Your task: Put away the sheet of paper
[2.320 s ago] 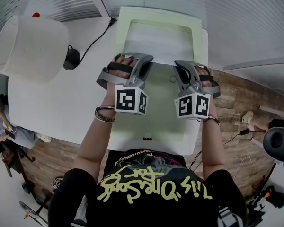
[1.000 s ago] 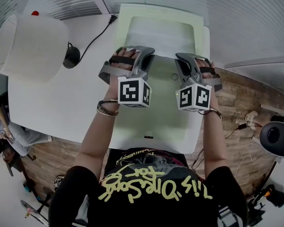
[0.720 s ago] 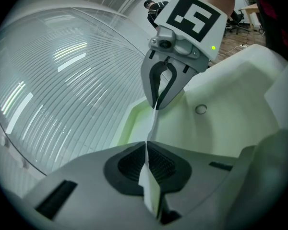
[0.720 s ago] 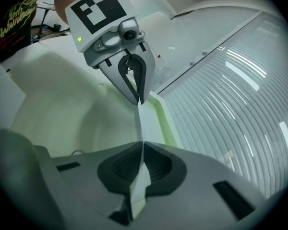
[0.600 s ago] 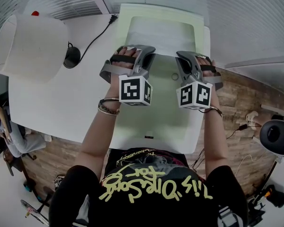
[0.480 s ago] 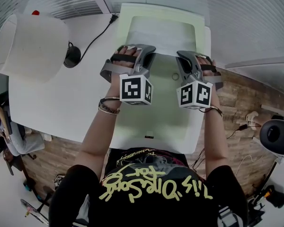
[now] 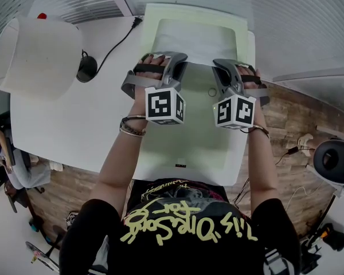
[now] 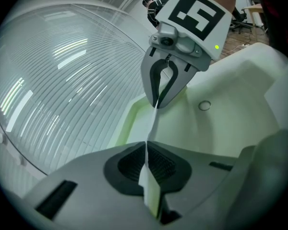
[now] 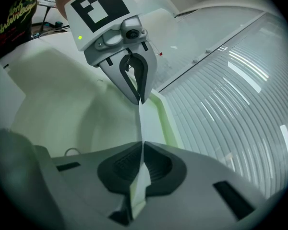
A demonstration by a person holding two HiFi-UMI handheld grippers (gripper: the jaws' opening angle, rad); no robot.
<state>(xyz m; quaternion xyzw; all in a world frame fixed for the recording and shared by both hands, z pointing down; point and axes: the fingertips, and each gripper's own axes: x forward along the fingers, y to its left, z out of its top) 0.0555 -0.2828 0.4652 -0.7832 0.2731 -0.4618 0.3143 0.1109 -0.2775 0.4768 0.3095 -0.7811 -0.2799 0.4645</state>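
The white sheet of paper point(image 7: 198, 43) stretches between both grippers above a pale green tray point(image 7: 190, 136). My left gripper point(image 7: 179, 66) is shut on the sheet's left side and my right gripper point(image 7: 219, 69) on its right side. In the left gripper view the sheet point(image 8: 152, 123) runs edge-on from my pinched jaws point(image 8: 146, 153) to the right gripper point(image 8: 159, 99) facing me. In the right gripper view the sheet point(image 9: 141, 121) runs likewise from my jaws point(image 9: 142, 150) to the left gripper point(image 9: 139, 98).
The tray lies on a white table point(image 7: 63, 125) and has a small ring point(image 7: 212, 92) on its floor. A white lampshade point(image 7: 37, 56), its black base point(image 7: 87, 69) and cable point(image 7: 117, 39) stand at the left. Ribbed wall panels lie beyond the table.
Both grippers have shifted slightly away from the body, carrying the sheet with them. Both stay shut on it.
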